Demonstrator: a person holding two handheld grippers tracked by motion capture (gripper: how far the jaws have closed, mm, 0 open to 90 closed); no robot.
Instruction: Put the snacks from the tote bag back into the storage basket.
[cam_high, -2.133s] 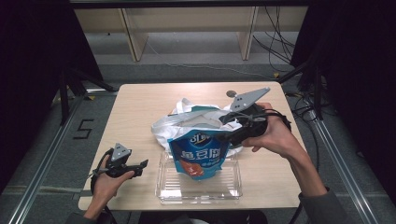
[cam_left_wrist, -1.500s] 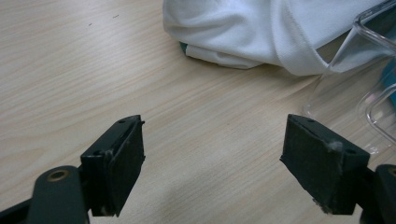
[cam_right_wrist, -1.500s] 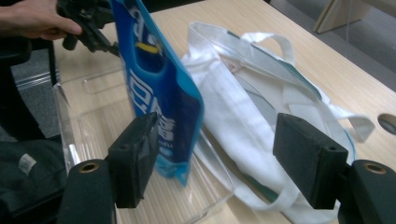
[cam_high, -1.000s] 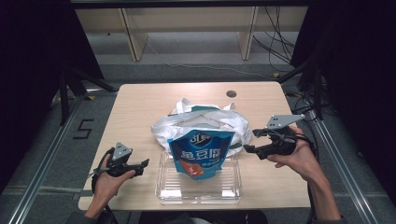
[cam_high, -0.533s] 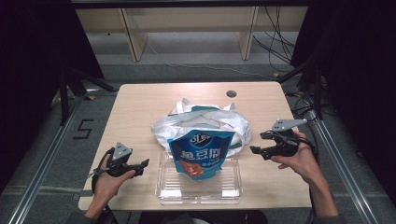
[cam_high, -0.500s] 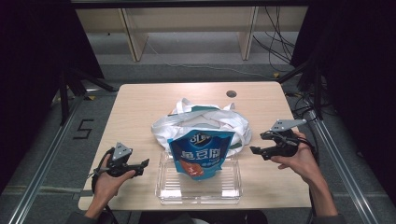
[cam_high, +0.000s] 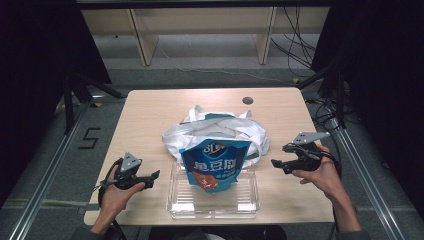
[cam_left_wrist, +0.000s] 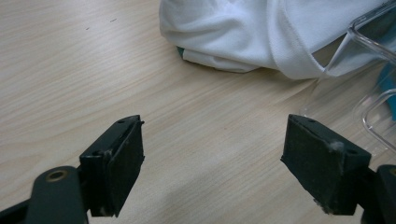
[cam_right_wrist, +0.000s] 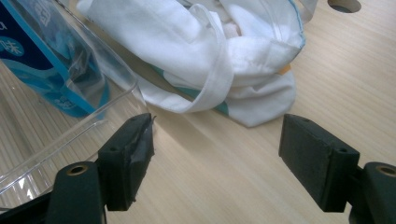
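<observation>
A blue snack pouch (cam_high: 215, 165) stands in a clear plastic tray (cam_high: 215, 207) and leans against a crumpled white cloth bag (cam_high: 220, 130) behind it. My right gripper (cam_high: 276, 162) hovers low over the table to the right of the tray. Its jaws have just been opening wider and hold nothing. The right gripper view has the right gripper (cam_right_wrist: 217, 135) over bare wood, facing the white bag (cam_right_wrist: 210, 51), the pouch (cam_right_wrist: 42, 60) and the tray's corner (cam_right_wrist: 70, 140). My left gripper (cam_high: 154, 175) rests open and empty left of the tray. The left gripper (cam_left_wrist: 215, 140) points at the white bag (cam_left_wrist: 261, 37).
A round cable hole (cam_high: 247, 100) sits near the table's far edge. The tray's rim (cam_left_wrist: 373, 60) lies close on the right in the left gripper view. Bare wood lies on both sides of the tray. Cables (cam_high: 330, 120) hang off the table's right side.
The right hand has drawn away from the pouch, moving right and down to the table's right side. The pouch stays upright in the tray. The left hand has kept still.
</observation>
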